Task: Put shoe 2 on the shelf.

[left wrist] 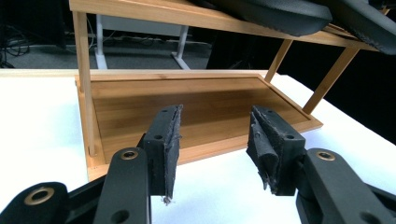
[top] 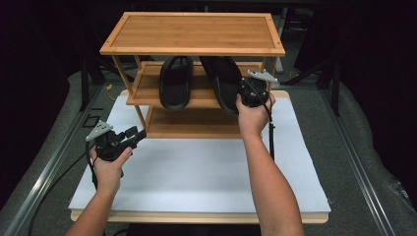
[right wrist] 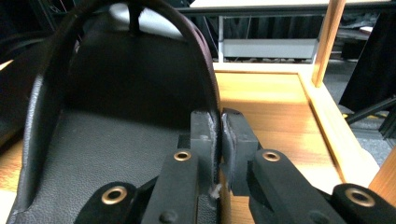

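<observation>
A: Slipper (top: 223, 83), the right-hand one of the black pair, lies on the middle tier of the bamboo shoe rack (top: 194, 34), slanted, with its near end past the tier's front edge. The right hand-held gripper (top: 252, 93) is at that near end.

B: Is it grasping the slipper?

A: Yes. In the right gripper view the jaws are clenched on the slipper's side wall (right wrist: 212, 107), pads pressed nearly together with the thin black rim between them.

B: And the other slipper (top: 175, 81)?

A: It rests flat on the same tier, left of the held one and apart from it, pointing straight into the rack.

B: What about the left hand-held gripper (top: 135, 133)?

A: Released. It is just in front of the rack's lower left corner, above the white desk (top: 196, 172), aimed at the bottom tier (left wrist: 196, 102). Its jaws stand apart with nothing between them.
</observation>
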Tool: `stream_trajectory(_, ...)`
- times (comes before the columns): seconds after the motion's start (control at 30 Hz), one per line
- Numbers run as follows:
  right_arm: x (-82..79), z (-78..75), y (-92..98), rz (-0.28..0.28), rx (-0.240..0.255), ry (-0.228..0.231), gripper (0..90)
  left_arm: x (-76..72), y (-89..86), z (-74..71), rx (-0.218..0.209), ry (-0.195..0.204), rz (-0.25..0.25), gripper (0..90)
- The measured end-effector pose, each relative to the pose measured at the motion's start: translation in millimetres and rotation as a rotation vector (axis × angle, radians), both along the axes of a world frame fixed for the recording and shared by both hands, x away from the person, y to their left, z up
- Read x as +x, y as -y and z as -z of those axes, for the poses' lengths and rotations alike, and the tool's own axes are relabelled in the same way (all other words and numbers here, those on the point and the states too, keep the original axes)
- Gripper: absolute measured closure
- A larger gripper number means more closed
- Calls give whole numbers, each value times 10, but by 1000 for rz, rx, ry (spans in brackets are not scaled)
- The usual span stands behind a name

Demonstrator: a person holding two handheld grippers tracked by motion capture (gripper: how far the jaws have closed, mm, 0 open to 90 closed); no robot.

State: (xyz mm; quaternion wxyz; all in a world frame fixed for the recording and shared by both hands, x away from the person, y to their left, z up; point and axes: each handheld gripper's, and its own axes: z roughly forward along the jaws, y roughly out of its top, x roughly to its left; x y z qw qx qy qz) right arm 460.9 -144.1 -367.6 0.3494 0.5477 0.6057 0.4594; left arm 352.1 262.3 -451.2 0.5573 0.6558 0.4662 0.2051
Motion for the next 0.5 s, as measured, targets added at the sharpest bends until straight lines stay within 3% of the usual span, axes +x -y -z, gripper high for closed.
stream_trajectory(0.07,16,12,0,-29,4,-27,811,6,14,-3,3,2,1,531)
stream_trajectory(0.17,-6,-5,-9,-40,41,3,792,17,40,-20,13,4,4,531)
stream_trajectory(0.23,-8,-16,-34,-51,20,-20,703,38,62,-43,20,3,8,532)
stream_trajectory(0.3,-54,-18,-35,-55,7,-1,669,66,87,-77,31,9,8,531)
stream_trajectory(0.37,-130,-23,8,-110,18,23,642,103,109,-120,34,15,6,531)
stream_trajectory(0.4,-159,-28,17,-91,7,31,629,128,117,-151,29,18,7,531)
stream_trajectory(0.43,-196,-34,43,-108,10,39,617,162,132,-193,23,24,4,531)
stream_trajectory(0.5,-267,-51,95,-134,23,34,607,225,163,-274,21,27,7,529)
